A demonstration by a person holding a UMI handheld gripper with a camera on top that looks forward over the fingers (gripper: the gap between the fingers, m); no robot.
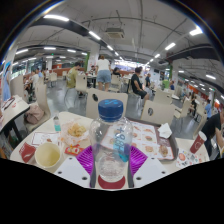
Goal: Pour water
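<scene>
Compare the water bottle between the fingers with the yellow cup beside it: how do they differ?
The water bottle is tall, clear and closed with a blue cap; the yellow cup is short, opaque and open-topped. The bottle stands between the gripper fingers, both pads against it; the cup sits free off to one side. Both stand upright on the white table.

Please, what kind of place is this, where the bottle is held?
Probably a canteen or food court. Seated people at tables further back, long ceiling lights, and a white table with a yellow cup. The gripper is shut on the water bottle.
</scene>
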